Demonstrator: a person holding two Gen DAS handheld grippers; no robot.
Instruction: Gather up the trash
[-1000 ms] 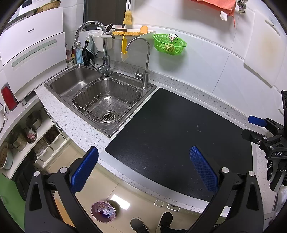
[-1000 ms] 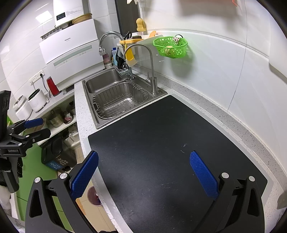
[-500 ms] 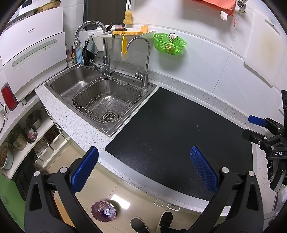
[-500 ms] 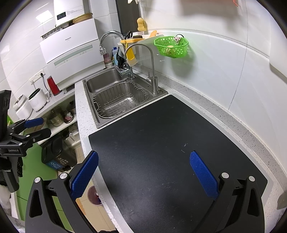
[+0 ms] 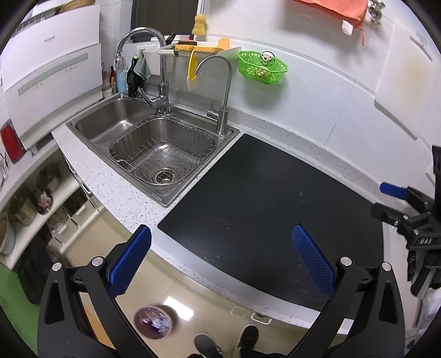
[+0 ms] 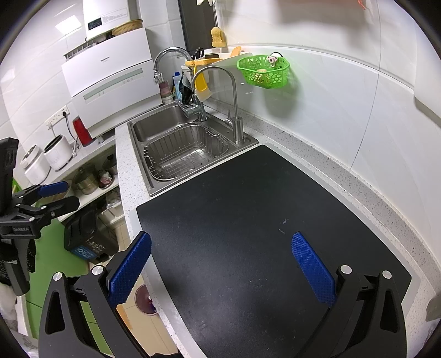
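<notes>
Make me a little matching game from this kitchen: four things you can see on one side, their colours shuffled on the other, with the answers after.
Things:
1. hanging basket on the wall
2. mat on the counter
3. cloth hanging at the top
4. pads on the right gripper

Colours:
A. black
B. blue
C. green
D. orange

Pairs: 1-C, 2-A, 3-D, 4-B

The left gripper has the same blue pads, and both grippers stand open with nothing between the fingers.

Orange cloth [image 5: 335,8] cut by top edge; floor disc [image 5: 153,322] blurred, perhaps lid.
</notes>
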